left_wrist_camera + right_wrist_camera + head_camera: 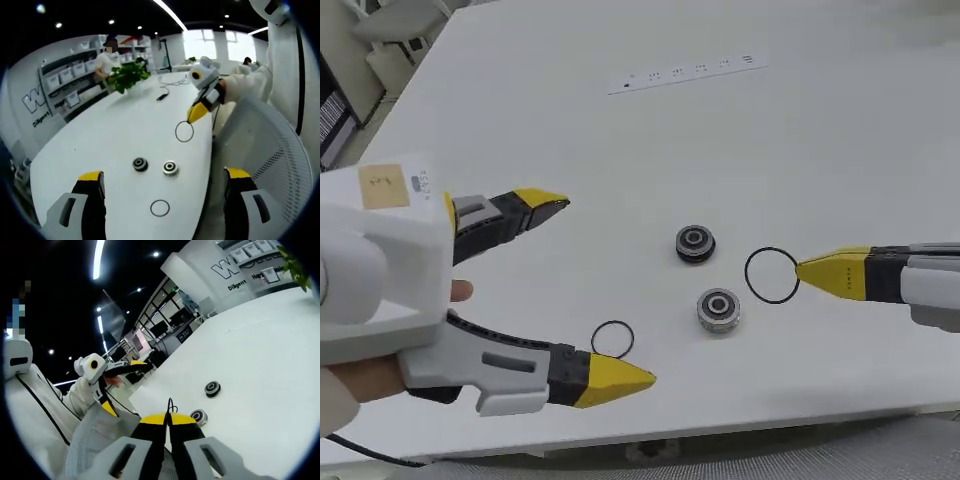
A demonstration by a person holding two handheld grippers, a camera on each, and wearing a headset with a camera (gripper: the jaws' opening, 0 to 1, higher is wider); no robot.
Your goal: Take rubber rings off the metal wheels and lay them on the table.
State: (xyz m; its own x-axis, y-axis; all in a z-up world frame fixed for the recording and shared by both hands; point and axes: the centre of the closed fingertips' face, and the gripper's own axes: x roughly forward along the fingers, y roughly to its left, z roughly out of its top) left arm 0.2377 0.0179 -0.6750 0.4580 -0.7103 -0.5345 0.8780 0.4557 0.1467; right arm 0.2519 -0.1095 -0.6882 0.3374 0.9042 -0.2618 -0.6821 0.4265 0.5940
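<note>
Workbench lot, head view: white table (520,90) carrying two wheels and two rings. Entry 1, right gripper (802,272): jaws closed together, tips pinching one rubber ring (772,249), which sticks out from the tips toward the wheels; whether it touches the table cannot be told. Entry 2, left gripper (582,292): jaws spread wide with nothing between them, over the table's near left part. Entry 3, second rubber ring (612,322): lying flat on the table, just beside the nearer jaw tip of the left gripper. Entry 4, far wheel (695,243): metal, dark around its rim, near the table's middle. Entry 5, near wheel (719,309): bright metal, apart from the far wheel, just beside the pinched ring. Entry 6, socket strip (685,73): at the table's far side, well apart from everything else
</note>
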